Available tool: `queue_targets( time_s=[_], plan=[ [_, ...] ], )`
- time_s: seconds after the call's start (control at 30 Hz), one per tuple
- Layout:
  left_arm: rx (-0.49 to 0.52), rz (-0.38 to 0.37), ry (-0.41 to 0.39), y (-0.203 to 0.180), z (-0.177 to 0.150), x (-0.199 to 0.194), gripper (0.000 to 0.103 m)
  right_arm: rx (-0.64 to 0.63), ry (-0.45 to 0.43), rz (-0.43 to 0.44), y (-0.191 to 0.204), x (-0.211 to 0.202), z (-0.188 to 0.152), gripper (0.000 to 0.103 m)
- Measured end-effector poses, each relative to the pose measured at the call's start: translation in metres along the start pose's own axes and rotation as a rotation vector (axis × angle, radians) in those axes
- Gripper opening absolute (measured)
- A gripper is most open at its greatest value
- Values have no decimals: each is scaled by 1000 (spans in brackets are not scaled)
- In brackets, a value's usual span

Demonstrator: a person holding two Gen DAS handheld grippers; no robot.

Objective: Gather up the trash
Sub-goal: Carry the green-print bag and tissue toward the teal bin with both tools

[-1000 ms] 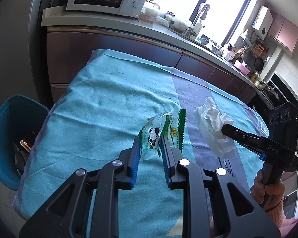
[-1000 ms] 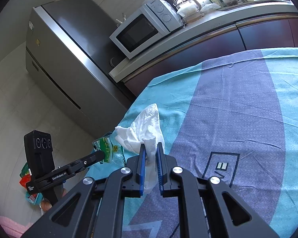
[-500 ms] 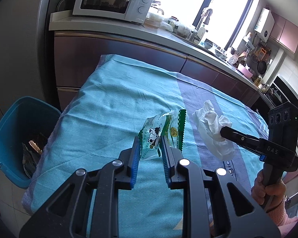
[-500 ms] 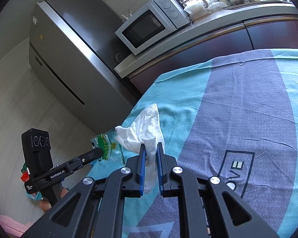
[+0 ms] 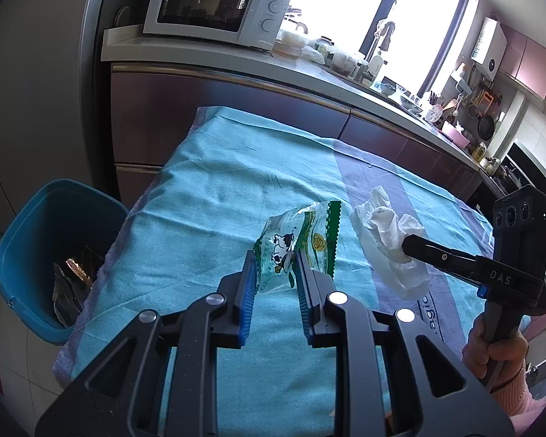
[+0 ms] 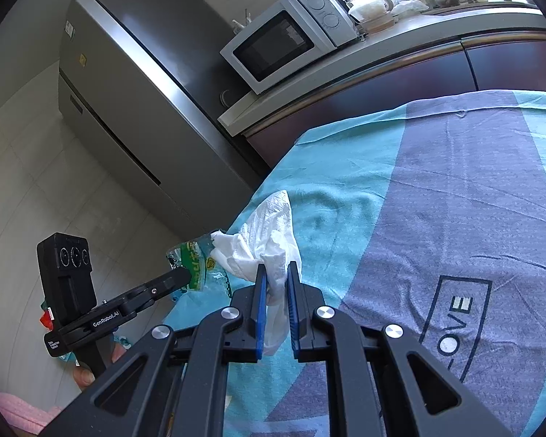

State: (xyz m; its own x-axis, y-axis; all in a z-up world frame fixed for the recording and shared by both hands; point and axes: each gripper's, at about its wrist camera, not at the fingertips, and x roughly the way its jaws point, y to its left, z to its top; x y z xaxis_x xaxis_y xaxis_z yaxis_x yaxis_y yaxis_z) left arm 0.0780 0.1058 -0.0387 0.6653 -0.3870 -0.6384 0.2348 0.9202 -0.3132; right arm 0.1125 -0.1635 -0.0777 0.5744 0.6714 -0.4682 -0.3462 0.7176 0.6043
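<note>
Green-and-white plastic wrapper (image 5: 295, 244), crumpled, w/ a cow print and a zigzag green edge, is pinched between the blue pads of the left gripper (image 5: 273, 273); jaws narrow, closed on its lower part, rest of the wrapper sticking up and fwd past the tips. It's held above the teal part of the cloth (image 5: 207, 196), nearer the cloth's left edge than its far edge. Just beside it to the right, a white tissue (image 5: 386, 240), wadded, is clamped in the right gripper (image 6: 275, 284); jaws nearly together, pads pressing the tissue, a tail of it hanging down between the fingers and the bulk fanning out ahead. In the right wrist view wrapper (image 6: 196, 266) and tissue (image 6: 262, 233) look close to touching, can't tell if they do. Tissue sits over the boundary btw the teal and the grey-purple band of the cloth (image 6: 473, 200), which carries dark printed letters. A hand (image 5: 491, 346) w/ a pink sleeve grips the right tool's handle. Off the cloth's left edge, down on the floor, stands a blue bin (image 5: 40, 240) w/ dark and shiny scraps already inside. Beyond the cloth's far edge: dark cabinet fronts, a counter (image 5: 185, 54), a white microwave (image 5: 214, 7) on its left end, jars and bottles along toward the window. Grey fridge (image 6: 134, 83) left of the microwave.
</note>
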Motion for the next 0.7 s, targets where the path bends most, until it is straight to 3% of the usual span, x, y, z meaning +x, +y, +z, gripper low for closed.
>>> queue_targets(
  time_s=[0.7],
  plan=[
    [-8, 29, -14, 11, -2, -8, 22, -21, 26, 31, 10, 13, 2, 10]
  ],
)
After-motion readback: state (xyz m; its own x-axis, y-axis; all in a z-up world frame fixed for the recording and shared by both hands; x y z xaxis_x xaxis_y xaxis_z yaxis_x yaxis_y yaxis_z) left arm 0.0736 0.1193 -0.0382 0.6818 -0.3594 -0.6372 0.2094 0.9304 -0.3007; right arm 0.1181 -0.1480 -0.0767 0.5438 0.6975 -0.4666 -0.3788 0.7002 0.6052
